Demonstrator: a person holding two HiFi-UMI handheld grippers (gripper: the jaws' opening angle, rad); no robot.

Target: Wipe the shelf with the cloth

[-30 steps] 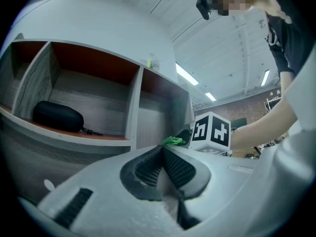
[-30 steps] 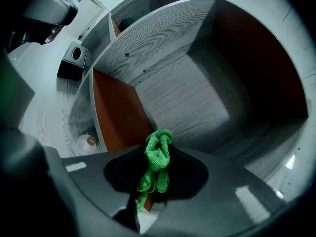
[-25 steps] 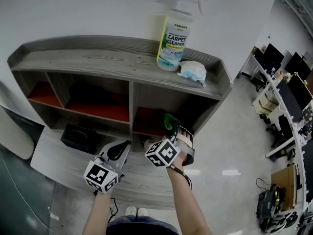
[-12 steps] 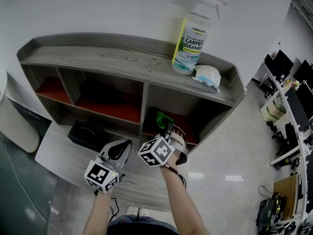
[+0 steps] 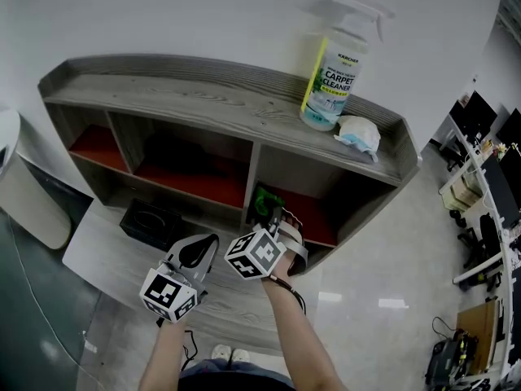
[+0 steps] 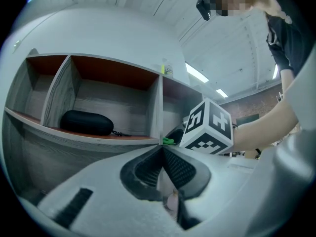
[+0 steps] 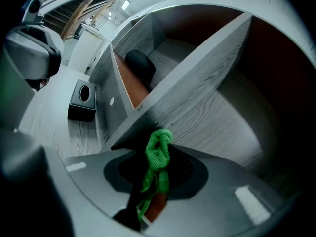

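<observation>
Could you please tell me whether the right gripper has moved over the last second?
Yes: the right gripper, shut on the green cloth, has slid left toward the shelf's centre divider.

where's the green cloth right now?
The green cloth is clamped in the right gripper, centre of the head view, at the mouth of the shelf's right-hand compartment beside the divider.

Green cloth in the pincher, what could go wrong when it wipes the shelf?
The right gripper pinches only a bunched knot of the green cloth, so rubbing might tug it loose. It is also close to the shelf's divider and could bump it, which might wobble the spray bottle standing on top.
</observation>
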